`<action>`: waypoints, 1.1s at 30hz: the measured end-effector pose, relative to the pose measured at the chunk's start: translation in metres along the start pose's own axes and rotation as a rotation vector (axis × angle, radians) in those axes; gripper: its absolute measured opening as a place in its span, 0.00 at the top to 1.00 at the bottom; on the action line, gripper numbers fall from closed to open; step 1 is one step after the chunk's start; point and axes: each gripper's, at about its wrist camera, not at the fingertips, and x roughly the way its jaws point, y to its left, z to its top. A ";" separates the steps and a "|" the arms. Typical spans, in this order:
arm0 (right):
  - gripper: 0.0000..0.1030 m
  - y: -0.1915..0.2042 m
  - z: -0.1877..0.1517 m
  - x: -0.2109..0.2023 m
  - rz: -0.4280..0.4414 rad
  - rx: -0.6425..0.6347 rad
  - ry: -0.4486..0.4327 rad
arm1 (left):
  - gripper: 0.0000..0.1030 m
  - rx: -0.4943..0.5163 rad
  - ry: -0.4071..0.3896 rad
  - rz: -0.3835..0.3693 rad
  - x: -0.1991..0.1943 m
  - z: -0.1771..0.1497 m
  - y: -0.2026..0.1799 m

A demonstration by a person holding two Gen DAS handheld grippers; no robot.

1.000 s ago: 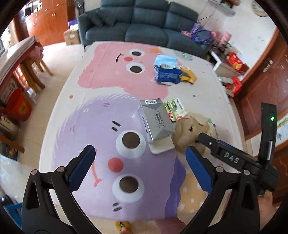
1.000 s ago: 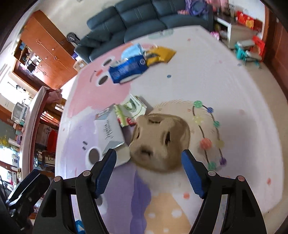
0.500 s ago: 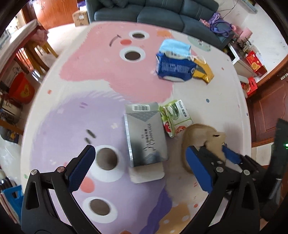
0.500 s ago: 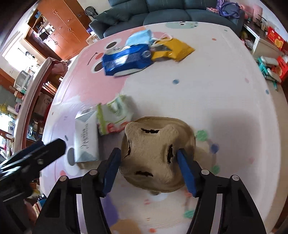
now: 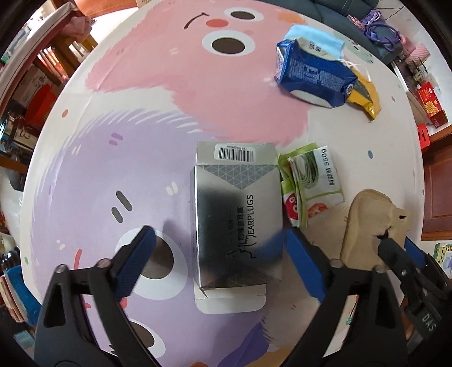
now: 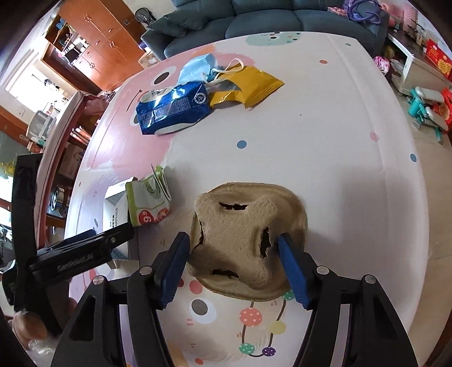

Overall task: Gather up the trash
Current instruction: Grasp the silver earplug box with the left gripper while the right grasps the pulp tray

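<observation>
A silver earplugs box (image 5: 237, 220) lies flat on the cartoon-print mat (image 5: 147, 107). My left gripper (image 5: 220, 262) is open and straddles the box's near half; its right finger touches the box's edge and its left finger stands apart. A green food packet (image 5: 310, 180) leans against the box's right side. A brown pulp cup carrier (image 6: 245, 242) lies upside down, and my right gripper (image 6: 233, 268) is shut on its raised middle, with both pads against its sides. At the far end lie a blue bag (image 6: 172, 113), a yellow wrapper (image 6: 248, 84) and a light blue face mask (image 6: 197, 65).
A dark sofa (image 6: 254, 19) stands beyond the mat's far edge. Wooden cabinets (image 6: 93, 45) and a table with chairs are to the left. A low white stand (image 6: 418, 65) and toys sit on the floor to the right. Bare mat lies between the carrier and the far trash.
My left gripper has moved forward and down until its fingers straddle the silver box. My right gripper has advanced onto the pulp carrier and its fingers have narrowed against it.
</observation>
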 end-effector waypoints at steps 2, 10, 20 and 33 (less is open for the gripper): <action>0.30 0.001 -0.001 0.005 -0.012 -0.005 -0.003 | 0.18 -0.007 0.011 0.011 0.004 -0.001 0.000; 0.30 0.005 -0.003 0.011 -0.028 -0.040 -0.004 | 0.42 -0.047 0.016 -0.016 0.004 -0.010 0.009; 0.35 0.007 -0.010 -0.016 0.004 -0.071 -0.072 | 0.42 -0.060 -0.050 -0.038 -0.036 -0.034 0.022; 0.36 0.026 -0.044 -0.070 0.066 -0.034 -0.158 | 0.42 0.060 -0.117 -0.113 -0.111 -0.075 0.047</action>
